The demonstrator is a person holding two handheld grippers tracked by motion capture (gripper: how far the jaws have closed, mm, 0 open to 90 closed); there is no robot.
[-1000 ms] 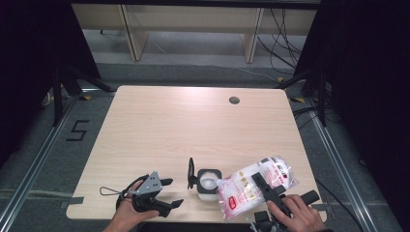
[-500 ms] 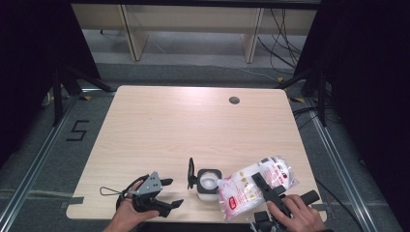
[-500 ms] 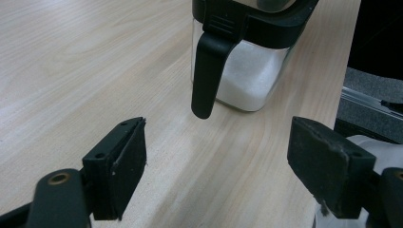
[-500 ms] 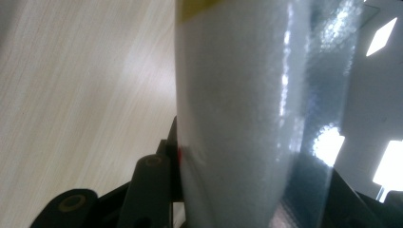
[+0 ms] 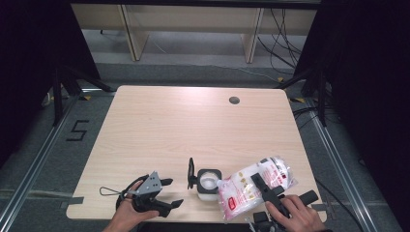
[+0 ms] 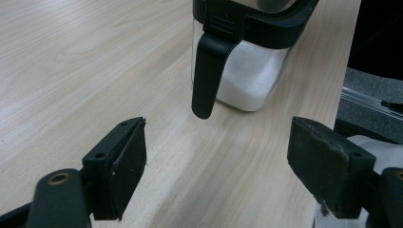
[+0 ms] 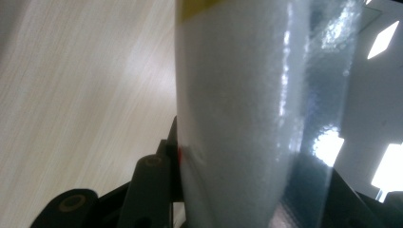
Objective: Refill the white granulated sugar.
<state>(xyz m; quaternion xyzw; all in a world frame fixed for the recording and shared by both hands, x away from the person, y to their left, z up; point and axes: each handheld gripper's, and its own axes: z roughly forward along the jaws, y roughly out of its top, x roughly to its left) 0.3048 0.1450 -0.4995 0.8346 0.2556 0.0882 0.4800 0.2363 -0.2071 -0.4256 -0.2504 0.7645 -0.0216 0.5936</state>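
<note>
A: What worried you at that point?

B: The pour. The right hand-held gripper [image 5: 265, 189], at the lower right of the high view, was clenched on the clear plastic bag of white granules with red print [image 5: 251, 184], tilted so its corner sat over the open mouth of the small square clear container with a black rim [image 5: 209, 182] at the bottom centre of the pale wooden desk [image 5: 193, 130]. That mouth was narrow; a slight drift of the bag could have sent granules onto the desk.

A: And the grip itself?

B: In the right gripper view the jaws pinched the soft, bulging bag [image 7: 247, 118]. Slack film like that could have slid or folded, and the contents might have dumped in a rush.

A: The other one?

B: The left hand-held gripper [image 5: 167, 193], at the lower left, was released, nothing between its jaws. In the left gripper view they stood apart from the container [image 6: 247, 80] and its hanging black lid flap [image 6: 206, 76]. Nothing steadied the container, so a nudge from the bag could have shifted or tipped it.
</note>
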